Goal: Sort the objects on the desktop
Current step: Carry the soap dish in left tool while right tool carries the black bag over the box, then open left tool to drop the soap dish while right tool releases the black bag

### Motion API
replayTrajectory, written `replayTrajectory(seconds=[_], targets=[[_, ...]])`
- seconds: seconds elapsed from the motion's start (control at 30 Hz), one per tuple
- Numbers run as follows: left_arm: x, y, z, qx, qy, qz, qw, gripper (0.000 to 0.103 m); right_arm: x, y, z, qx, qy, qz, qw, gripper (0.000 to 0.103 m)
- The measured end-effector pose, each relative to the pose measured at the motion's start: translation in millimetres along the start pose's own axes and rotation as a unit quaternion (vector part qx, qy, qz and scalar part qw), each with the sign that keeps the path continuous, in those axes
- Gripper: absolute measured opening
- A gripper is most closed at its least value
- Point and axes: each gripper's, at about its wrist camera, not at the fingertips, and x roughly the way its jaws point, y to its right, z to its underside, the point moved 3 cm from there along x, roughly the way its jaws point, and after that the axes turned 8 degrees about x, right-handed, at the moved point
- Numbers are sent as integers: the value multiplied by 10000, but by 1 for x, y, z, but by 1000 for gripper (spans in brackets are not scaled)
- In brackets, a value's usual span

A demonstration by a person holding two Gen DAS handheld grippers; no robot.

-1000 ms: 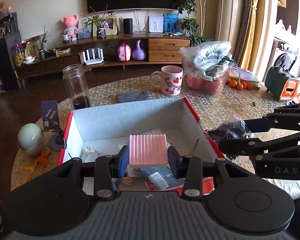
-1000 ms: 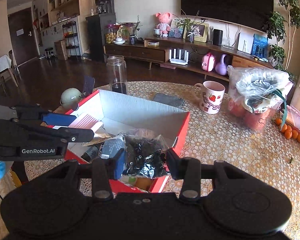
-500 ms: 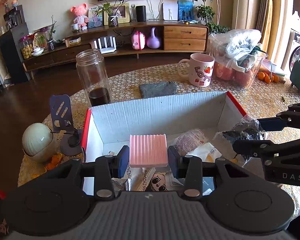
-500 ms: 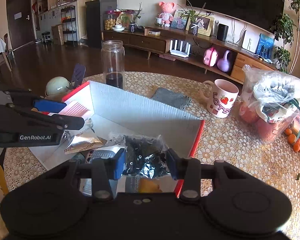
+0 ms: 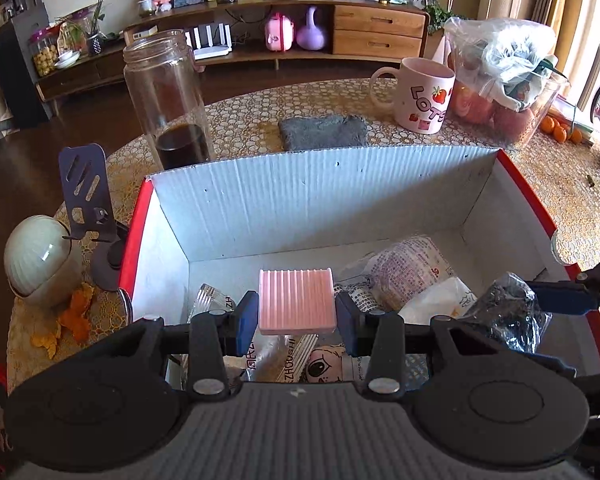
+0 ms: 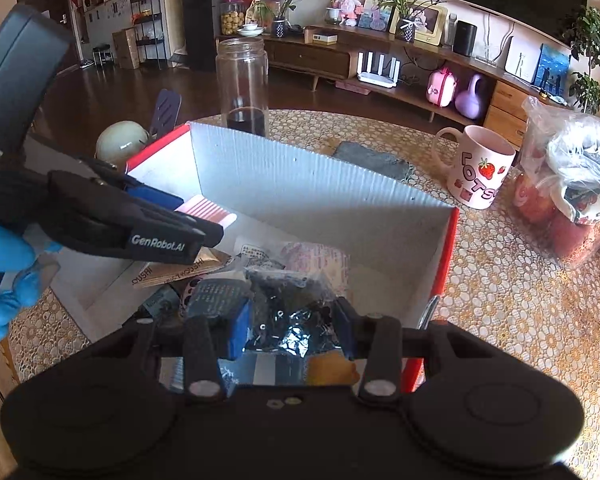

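The left claw [image 5: 296, 312] gripped a pink ribbed block [image 5: 297, 301] by its side edges over the red-rimmed cardboard box [image 5: 324, 196]; it looked stiff and light. The right claw [image 6: 290, 330] pinched a crinkly clear bag of dark small parts [image 6: 296, 304], probably soft and slippery, just inside the box's near-right corner. Beyond the box, a lace-covered desk [image 5: 560, 184] carried a strawberry mug [image 5: 422, 96].

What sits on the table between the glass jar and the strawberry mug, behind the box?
A folded grey cloth lies flat between the glass jar and the strawberry mug, behind the box's back wall; both wrist views show it.
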Motion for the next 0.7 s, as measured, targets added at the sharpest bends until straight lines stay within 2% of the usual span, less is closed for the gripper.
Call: replayTrajectory(seconds=[0.37,0.53,0.6,0.7], targets=[[20,4,2,67,-589,153,9981,41,3,-8,11,-184,-87,-107,9997,44],[22,5,2,79,-694,202,9974,42,4,-7,12,-122,-154,-149,9997,45],[21,4,2,47,-687,198,9974,55,4,-5,12,-33,-199,-211,9996,46],[17,2,0,16,-614,82,9981,66,2,-5,13,-37,-199,-235,9995,52]])
